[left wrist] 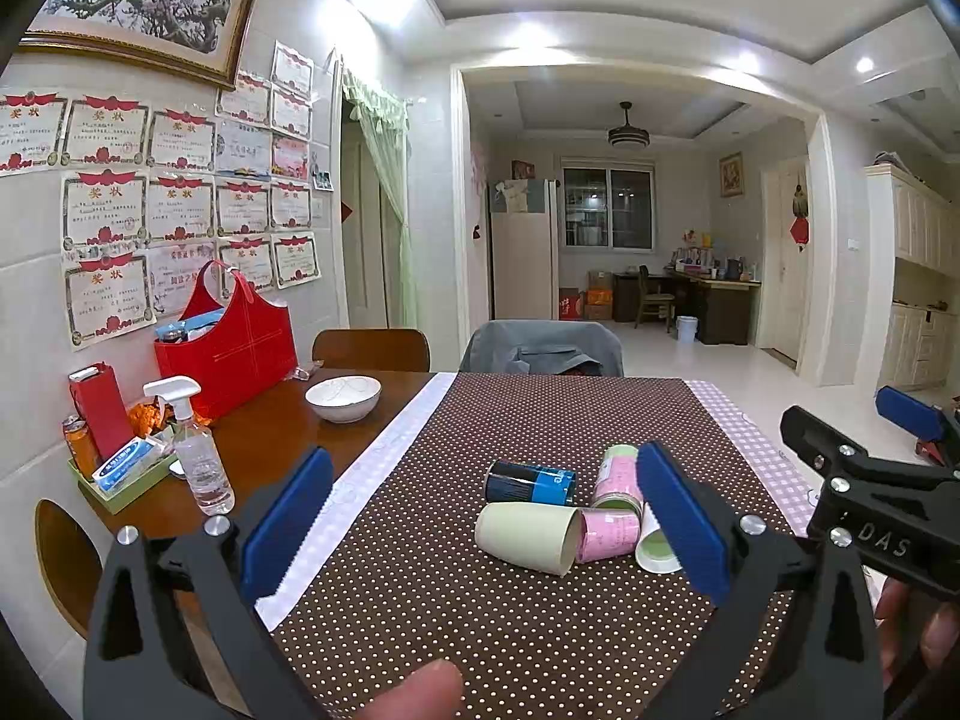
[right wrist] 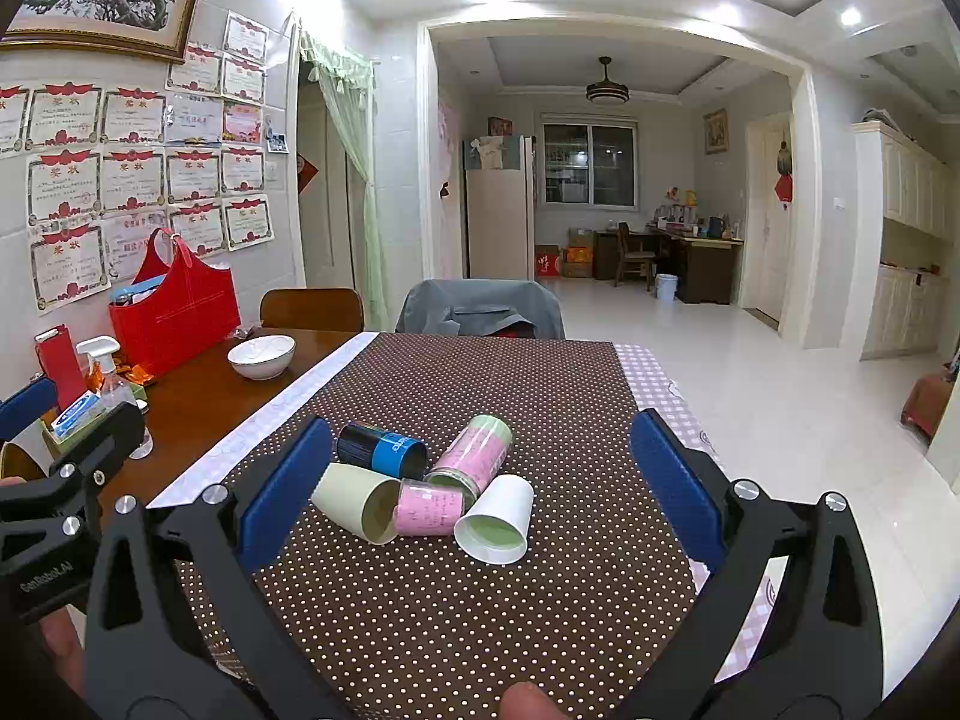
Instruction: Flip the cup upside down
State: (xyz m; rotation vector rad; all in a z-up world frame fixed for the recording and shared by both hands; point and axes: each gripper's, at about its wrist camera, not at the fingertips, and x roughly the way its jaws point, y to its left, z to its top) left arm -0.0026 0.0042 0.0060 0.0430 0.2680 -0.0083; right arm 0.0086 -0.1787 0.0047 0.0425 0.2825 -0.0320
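- Cups: five lie on their sides in a touching cluster on the dotted brown cloth (right wrist: 480, 630), just ahead of both tools. The cream cup (right wrist: 360, 501) lies at 9 o'clock of the cluster, mouth toward the small pink cup (right wrist: 429, 507); the dark blue cup (right wrist: 381, 450) at 11 o'clock; the pink-and-green cup (right wrist: 474, 453) at 1 o'clock; the white cup (right wrist: 495, 519) at 4 o'clock.
- View difference: the right wrist view shows the white cup whole, its green-lined mouth toward the camera; in the left wrist view the blue pad of the left gripper (left wrist: 486, 516) covers most of it.
- Tools: the left gripper's fingers are spread wide, holding nothing. The right gripper (right wrist: 480, 480) is likewise spread and empty; the left view shows only its side at 3 o'clock.
- Hard to read: print on the cups.
- Surroundings: a white bowl (right wrist: 261, 356), spray bottle (left wrist: 198, 450) and red bag (left wrist: 231, 345) stand on the bare wooden table (left wrist: 270, 438) at 10 o'clock, well apart from the cups.
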